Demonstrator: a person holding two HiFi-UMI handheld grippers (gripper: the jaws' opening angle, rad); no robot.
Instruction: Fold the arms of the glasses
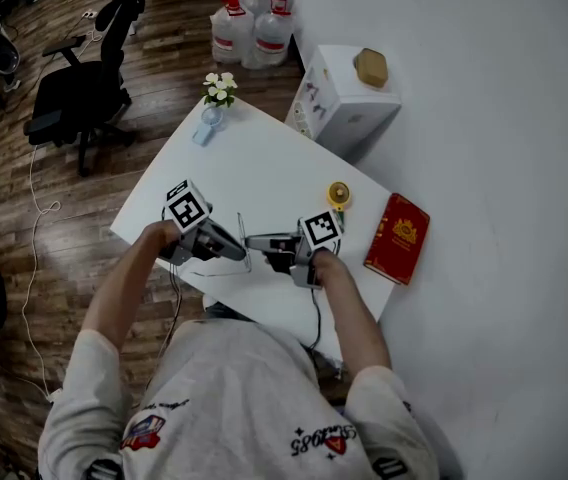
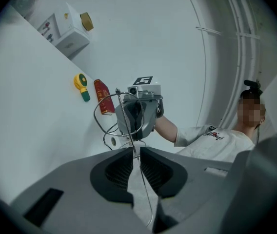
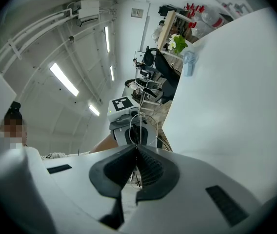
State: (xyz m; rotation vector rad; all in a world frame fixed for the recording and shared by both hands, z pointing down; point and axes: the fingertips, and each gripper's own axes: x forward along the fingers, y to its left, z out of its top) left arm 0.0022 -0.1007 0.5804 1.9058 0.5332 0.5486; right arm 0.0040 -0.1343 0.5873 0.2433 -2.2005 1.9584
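Glasses: the thin wire glasses (image 1: 248,252) hang in the air over the white table (image 1: 254,163), between the two grippers. They do not touch the table.
Glasses and left fingers: in the left gripper view a thin wire of the glasses (image 2: 128,130) runs right through the gap between the dark ridged fingers (image 2: 120,168). It sticks out past the tips toward 12 o'clock.
Left gripper: the left gripper (image 2: 136,150) is squeezed tight on that wire. In the head view it (image 1: 236,252) sits at 9 o'clock from the glasses.
Glasses and right fingers: in the right gripper view a wire of the glasses (image 3: 137,126) goes in at the very tips of the fingers (image 3: 150,172).
Right gripper: the right gripper (image 3: 136,147) is pinched tight on the glasses. In the head view it (image 1: 256,240) sits at 3 o'clock from them.
Yellow fan: the little yellow fan (image 1: 338,195) lies on the table at 2 o'clock.
Red book: the red book (image 1: 396,238) lies at 3 o'clock, past the right gripper.
Flowers: the flowers (image 1: 219,88) stand at the far table corner, at 12 o'clock.
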